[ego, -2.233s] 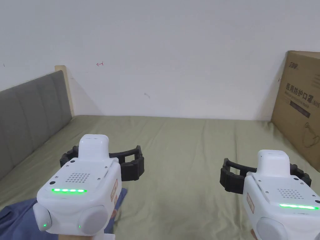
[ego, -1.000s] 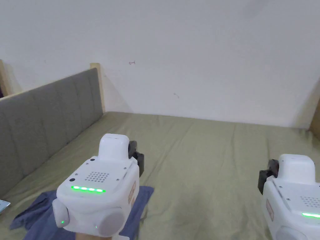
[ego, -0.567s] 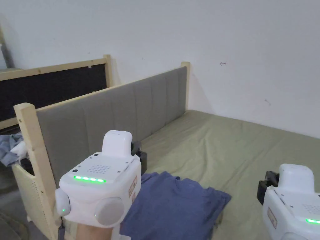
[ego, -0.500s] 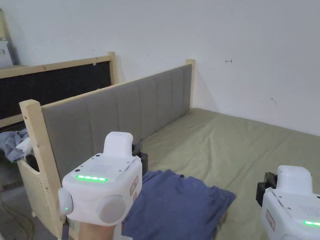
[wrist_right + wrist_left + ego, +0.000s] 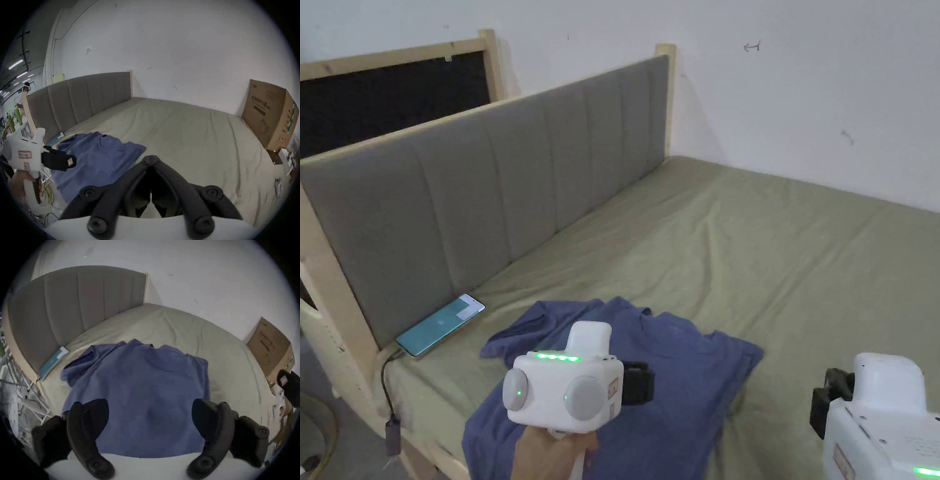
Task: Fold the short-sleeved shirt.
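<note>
Near the bed's point(image 5: 800, 250) left front corner, blue shirt point(image 5: 146, 386) lies crumpled, hem overhanging. Left gripper point(image 5: 150, 415) hovers spread above it; right gripper point(image 5: 151, 158) pressed together, empty. Risk: a hem pull drags it off, or snags the phone point(image 5: 440, 324) beside the sleeve.

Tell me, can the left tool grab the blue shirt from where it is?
Probably yes. The left tool hangs open above the blue shirt, which lies spread on the bed, and nothing sits between them. It isn't touching the cloth yet.

We see a plain blue shirt point(image 5: 675, 381) on an olive-green bed sheet point(image 5: 787, 250), a grey headboard point(image 5: 487, 169) and a brown box point(image 5: 269, 113).
</note>
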The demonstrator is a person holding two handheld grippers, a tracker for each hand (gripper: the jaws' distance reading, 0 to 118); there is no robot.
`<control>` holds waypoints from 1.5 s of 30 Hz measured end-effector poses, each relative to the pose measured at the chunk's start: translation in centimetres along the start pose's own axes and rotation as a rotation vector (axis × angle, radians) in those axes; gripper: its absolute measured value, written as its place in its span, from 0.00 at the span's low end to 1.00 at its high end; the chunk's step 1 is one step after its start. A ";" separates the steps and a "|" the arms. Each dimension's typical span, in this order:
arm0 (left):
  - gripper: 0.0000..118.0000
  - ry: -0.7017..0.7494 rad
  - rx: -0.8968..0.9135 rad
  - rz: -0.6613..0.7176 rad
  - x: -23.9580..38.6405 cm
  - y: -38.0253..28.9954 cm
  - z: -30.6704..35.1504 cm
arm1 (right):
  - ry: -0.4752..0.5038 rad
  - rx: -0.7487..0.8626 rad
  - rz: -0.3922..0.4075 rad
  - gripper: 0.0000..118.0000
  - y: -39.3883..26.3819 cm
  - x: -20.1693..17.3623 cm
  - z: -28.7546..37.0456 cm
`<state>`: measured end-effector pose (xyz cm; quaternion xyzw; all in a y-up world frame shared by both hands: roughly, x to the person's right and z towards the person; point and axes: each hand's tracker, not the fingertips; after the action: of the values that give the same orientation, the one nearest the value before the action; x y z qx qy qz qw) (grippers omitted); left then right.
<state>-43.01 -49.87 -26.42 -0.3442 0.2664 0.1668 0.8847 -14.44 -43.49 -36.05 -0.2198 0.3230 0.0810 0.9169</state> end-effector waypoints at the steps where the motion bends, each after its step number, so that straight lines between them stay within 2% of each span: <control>1: 0.94 -0.023 -0.003 -0.003 0.2 -0.3 -0.8 | -0.003 -0.013 -0.006 0.00 -0.3 0.3 -0.6; 7: 0.94 -0.027 -0.242 0.022 1.5 -2.1 -8.9 | -0.022 -0.090 -0.025 0.00 -2.2 1.8 -3.7; 8: 0.95 0.015 -0.266 -0.030 2.0 -2.7 -9.9 | -0.025 -0.100 -0.027 0.00 -2.5 2.1 -4.1; 9: 0.95 0.016 -0.208 -0.106 2.2 -3.1 -9.5 | -0.031 -0.109 -0.028 0.00 -2.6 2.4 -4.4; 10: 0.91 0.037 -0.199 -0.095 2.4 -2.8 -8.9 | -0.040 -0.117 -0.031 0.00 -2.8 2.7 -4.6; 11: 0.84 0.029 -0.210 -0.060 2.3 -2.5 -8.6 | -0.043 -0.119 -0.038 0.00 -3.0 3.0 -4.8; 12: 0.71 0.024 -0.202 -0.054 2.0 -2.4 -8.4 | -0.041 -0.122 -0.045 0.00 -3.1 3.3 -4.9; 15: 0.01 0.017 -0.181 -0.071 1.1 -1.3 -7.5 | -0.043 -0.135 -0.079 0.00 -3.4 4.0 -5.5; 19: 0.01 -0.014 -0.222 0.028 0.5 -0.5 -6.7 | -0.048 -0.142 -0.099 0.00 -3.9 4.4 -5.0; 23: 0.01 -0.052 -0.242 0.078 -0.3 1.1 -6.3 | -0.063 -0.146 -0.071 0.00 -4.2 4.9 -3.8; 27: 0.01 -0.143 -0.189 0.164 -0.5 3.7 -4.0 | -0.084 -0.129 -0.100 0.00 -3.8 6.1 -2.5; 32: 0.01 -0.175 -0.079 0.051 3.5 8.0 -0.5 | -0.109 -0.087 -0.151 0.00 -2.6 7.9 0.2; 39: 0.01 -0.326 0.090 -0.147 13.6 13.9 7.2 | -0.193 0.011 -0.208 0.00 -1.1 12.0 5.5; 45: 0.01 -0.580 0.245 -0.257 24.8 16.4 15.5 | -0.332 0.078 -0.260 0.00 -0.5 17.5 11.7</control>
<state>-25.40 -24.67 -39.83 -0.2043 -0.0236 0.1118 0.9722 5.84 -38.50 -38.72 -0.2078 0.1394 -0.0156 0.9681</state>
